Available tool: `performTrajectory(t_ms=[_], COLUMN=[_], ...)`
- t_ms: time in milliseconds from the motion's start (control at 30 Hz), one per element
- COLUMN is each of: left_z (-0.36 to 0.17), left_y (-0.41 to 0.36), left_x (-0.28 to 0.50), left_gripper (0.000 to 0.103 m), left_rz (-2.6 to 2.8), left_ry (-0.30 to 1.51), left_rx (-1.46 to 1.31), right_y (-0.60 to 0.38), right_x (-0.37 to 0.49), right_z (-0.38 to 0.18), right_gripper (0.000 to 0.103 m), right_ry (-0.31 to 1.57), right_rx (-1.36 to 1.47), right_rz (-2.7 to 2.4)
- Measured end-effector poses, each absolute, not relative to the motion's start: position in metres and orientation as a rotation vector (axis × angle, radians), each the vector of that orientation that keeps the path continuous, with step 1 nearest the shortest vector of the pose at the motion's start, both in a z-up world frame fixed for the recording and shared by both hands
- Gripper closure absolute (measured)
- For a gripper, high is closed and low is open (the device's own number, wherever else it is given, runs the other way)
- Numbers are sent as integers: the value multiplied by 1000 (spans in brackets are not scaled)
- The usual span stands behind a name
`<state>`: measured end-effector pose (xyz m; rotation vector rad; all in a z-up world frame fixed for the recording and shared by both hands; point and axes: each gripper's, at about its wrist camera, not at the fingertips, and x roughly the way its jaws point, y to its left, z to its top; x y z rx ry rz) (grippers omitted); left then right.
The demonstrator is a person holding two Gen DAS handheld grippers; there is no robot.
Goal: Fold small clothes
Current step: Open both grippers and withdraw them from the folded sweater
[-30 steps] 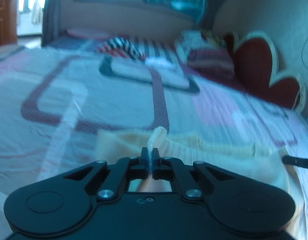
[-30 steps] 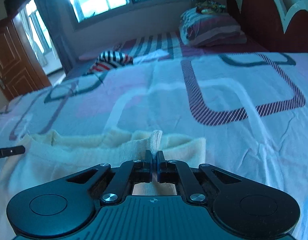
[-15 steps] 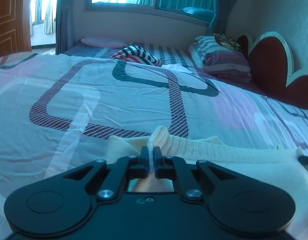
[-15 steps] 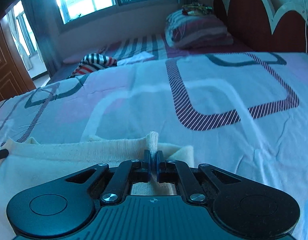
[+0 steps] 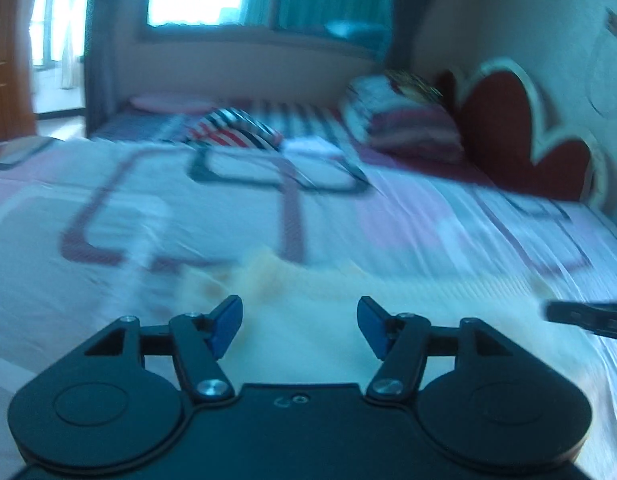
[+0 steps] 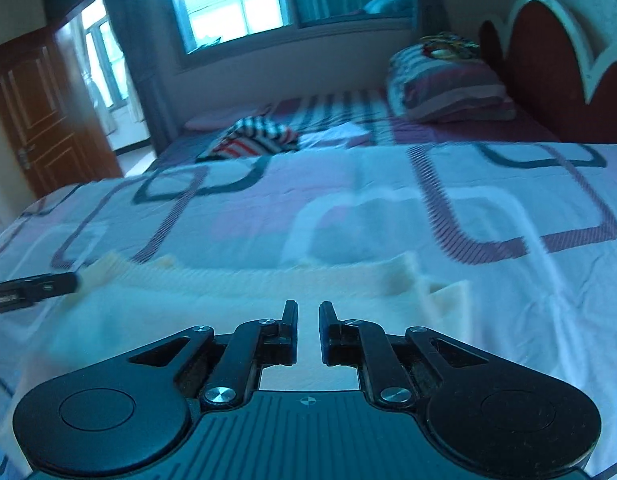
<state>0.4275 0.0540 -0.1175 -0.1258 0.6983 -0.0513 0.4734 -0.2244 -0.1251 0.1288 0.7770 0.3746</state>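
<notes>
A cream knit garment lies flat on the bed, just ahead of both grippers; it also shows in the right wrist view. My left gripper is wide open and empty over the garment's left part. My right gripper is partly open and empty over its right part, its jaws a narrow gap apart. The right gripper's tip shows at the right edge of the left wrist view. The left gripper's tip shows at the left edge of the right wrist view. The left wrist view is blurred.
The bed cover is pink and white with rounded-square patterns. A striped garment and a white cloth lie at the far side. A pillow leans by the red headboard. A door is at the far left.
Both grippers have opened and let go of the cream garment's edge, which now lies flat on the bed. The left gripper opened wide, the right only a little.
</notes>
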Motion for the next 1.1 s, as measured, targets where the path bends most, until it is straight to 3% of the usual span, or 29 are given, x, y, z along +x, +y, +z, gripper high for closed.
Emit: performTrajectory(t_ms=[367, 833, 967, 1100], left_z=[-144, -125, -135, -139], left_y=[66, 35, 34, 39], left_x=[405, 388, 388, 382], left_gripper=[42, 42, 41, 42], left_rz=[-27, -54, -39, -41], left_ry=[753, 787, 818, 810], left_rx=[-120, -147, -135, -115], right_y=[-232, -199, -190, -196], right_x=[457, 420, 414, 409], right_z=[-156, -126, -133, -143], right_gripper=[93, 90, 69, 69], right_ry=[829, 813, 827, 837], right_rx=[80, 133, 115, 91], right_rz=[264, 359, 356, 321])
